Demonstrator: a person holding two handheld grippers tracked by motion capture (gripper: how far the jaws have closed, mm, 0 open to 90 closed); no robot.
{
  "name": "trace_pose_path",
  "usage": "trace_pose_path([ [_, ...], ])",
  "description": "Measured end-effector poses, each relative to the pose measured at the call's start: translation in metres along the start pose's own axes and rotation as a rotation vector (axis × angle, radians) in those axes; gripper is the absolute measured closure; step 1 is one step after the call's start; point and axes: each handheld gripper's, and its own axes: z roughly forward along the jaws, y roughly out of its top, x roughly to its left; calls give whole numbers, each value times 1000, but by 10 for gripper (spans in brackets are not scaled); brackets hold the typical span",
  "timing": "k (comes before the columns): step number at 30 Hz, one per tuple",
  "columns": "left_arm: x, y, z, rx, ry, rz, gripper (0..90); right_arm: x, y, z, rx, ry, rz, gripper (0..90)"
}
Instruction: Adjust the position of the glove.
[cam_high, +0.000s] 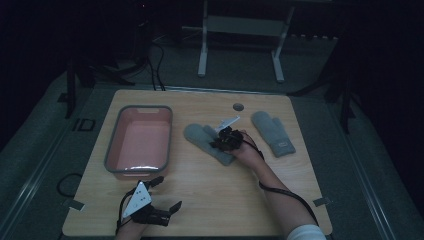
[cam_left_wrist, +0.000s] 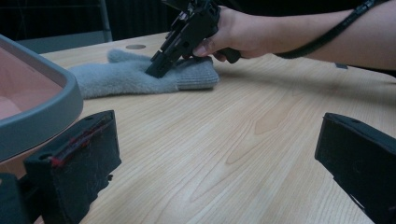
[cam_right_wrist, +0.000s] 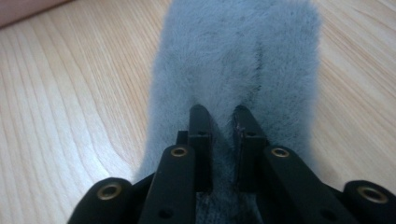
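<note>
At the left of the wooden counter (cam_high: 200, 200) a pink tray with a grey rim (cam_high: 139, 141) is sitting, its long side running from near to far. Near the front edge, just below the tray's near end, the left gripper (cam_high: 167, 196) is resting in the person's left hand, and its jaws are standing wide apart with nothing between them; in the left gripper view they are framing bare wood, with the tray's rim at the left. Going right, toward the middle of the counter, a grey mitten (cam_high: 207, 141) is lying flat, its thumb pointing far and its cuff toward the near right. The right gripper (cam_high: 218, 142) is pressing down on this mitten at a slant, held by the person's right hand (cam_high: 246, 149), and its jaws are pinching a fold of the fuzzy fabric just in from the cuff end, nearly closed on it, as the right gripper view is showing. Farther right, well apart from the first, a second grey mitten (cam_high: 272, 132) is lying flat near the far right corner, untouched.
</note>
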Motion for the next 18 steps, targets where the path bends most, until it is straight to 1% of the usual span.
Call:
trace_pose_path([
  [2, 0, 0, 0, -3, 0, -2, 2, 4, 0, -3, -22, -18, 44, 832],
  [4, 0, 0, 0, -3, 0, -1, 2, 7, 1, -8, -58, -39, 107, 835],
  [6, 0, 0, 0, -5, 1, 0, 3, 13, 1, -14, -89, -81, 168, 837],
  [7, 0, 1, 0, -6, 1, 1, 2, 16, 2, -17, -111, -94, 206, 837],
  [8, 0, 1, 0, -7, 2, 1, 2, 19, 3, -21, -128, -114, 230, 837],
  [9, 0, 1, 0, -9, 2, 0, 2, 22, 5, -25, -144, -143, 256, 836],
  [11, 0, 1, 0, -8, 3, 4, 3, 27, 7, -31, -179, -185, 325, 836],
  [12, 0, 1, 0, -9, 3, 4, 3, 30, 9, -34, -187, -221, 347, 835],
  [13, 0, 1, 0, -11, 2, 2, 3, 33, 10, -37, -200, -244, 377, 835],
  [14, -1, 1, 0, -10, 2, 3, 2, 35, 10, -40, -216, -264, 425, 835],
  [15, -1, 2, 0, -10, 3, 7, 3, 37, 11, -42, -229, -278, 462, 835],
  [16, 0, 2, -1, -11, 2, 6, 3, 40, 11, -43, -234, -301, 487, 835],
  [17, 0, 2, -1, -10, 1, 7, 2, 42, 10, -43, -240, -317, 524, 835],
  [18, -1, 2, -1, -11, 1, 8, 3, 44, 10, -43, -242, -325, 544, 835],
])
